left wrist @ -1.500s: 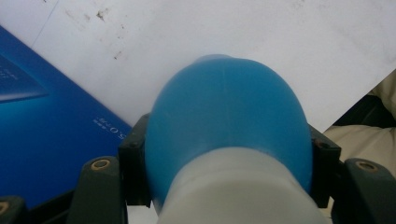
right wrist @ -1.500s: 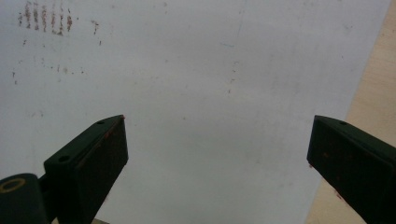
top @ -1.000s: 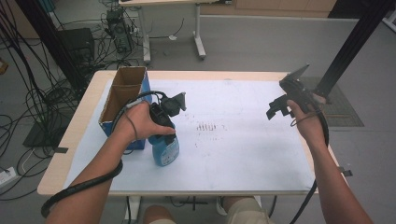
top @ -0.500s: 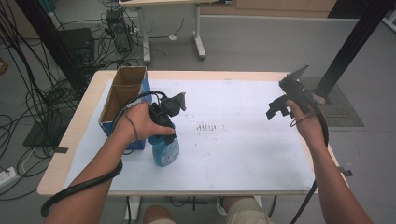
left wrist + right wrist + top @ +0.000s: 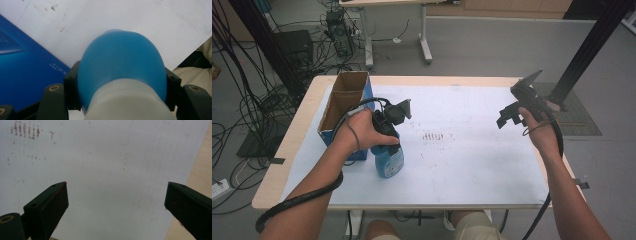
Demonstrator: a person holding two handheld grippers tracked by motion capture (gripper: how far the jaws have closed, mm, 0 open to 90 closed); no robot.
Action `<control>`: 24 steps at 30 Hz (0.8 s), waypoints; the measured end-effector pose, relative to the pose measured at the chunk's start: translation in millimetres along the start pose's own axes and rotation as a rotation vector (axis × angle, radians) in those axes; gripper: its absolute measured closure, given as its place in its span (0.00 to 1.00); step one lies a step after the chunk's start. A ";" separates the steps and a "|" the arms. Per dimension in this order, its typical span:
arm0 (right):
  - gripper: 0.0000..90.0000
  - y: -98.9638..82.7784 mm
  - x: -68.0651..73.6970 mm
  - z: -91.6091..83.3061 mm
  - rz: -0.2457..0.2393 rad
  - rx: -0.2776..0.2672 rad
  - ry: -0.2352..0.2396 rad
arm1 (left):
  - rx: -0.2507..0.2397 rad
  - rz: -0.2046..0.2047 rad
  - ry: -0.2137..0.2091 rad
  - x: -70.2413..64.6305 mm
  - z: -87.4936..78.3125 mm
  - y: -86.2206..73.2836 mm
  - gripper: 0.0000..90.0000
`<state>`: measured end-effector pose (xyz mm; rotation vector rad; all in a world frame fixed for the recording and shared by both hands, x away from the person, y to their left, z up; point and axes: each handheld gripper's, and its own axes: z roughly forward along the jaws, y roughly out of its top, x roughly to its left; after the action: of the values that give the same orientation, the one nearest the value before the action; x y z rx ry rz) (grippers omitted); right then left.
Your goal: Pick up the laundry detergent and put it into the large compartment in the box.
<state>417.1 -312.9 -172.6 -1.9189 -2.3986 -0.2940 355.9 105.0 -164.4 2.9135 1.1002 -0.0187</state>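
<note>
The left gripper (image 5: 388, 131) is clamped on a blue bottle (image 5: 389, 159) that stands upright on the white sheet (image 5: 472, 150) covering the table (image 5: 292, 150), in the sheet's left half and nearer the table's near edge than its far edge. In the left gripper view the two black jaws press against either side of the blue bottle (image 5: 121, 67), just where its blue body narrows into a whitish neck. The left hand (image 5: 364, 131) wraps the gripper from above.

Just left of the bottle, along the table's left edge, stands an open cardboard box (image 5: 343, 102) with blue printed sides; its blue wall (image 5: 22, 77) shows right beside the bottle in the left gripper view. Whether box and bottle touch cannot be told.

The right gripper (image 5: 511, 114) is held above the sheet near the table's right edge, well apart from the bottle. Its jaws stand wide with nothing between them (image 5: 116, 207). A patch of small reddish-brown marks (image 5: 432, 135) lies on the sheet near its middle, between the two grippers.
</note>
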 end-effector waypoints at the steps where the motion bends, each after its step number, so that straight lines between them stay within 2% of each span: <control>1: 0.06 0.2 0.0 0.1 0.000 0.001 0.000 | 0.001 0.001 0.000 0.2 -0.1 0.0 0.42; 24: 0.06 0.1 1.3 -0.9 -0.003 0.000 -0.007 | -0.006 0.004 -0.002 0.6 0.0 -1.6 0.42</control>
<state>416.8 -311.7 -171.5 -1.9198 -2.4061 -0.2885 355.3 106.6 -164.5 2.9099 1.0916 -0.0178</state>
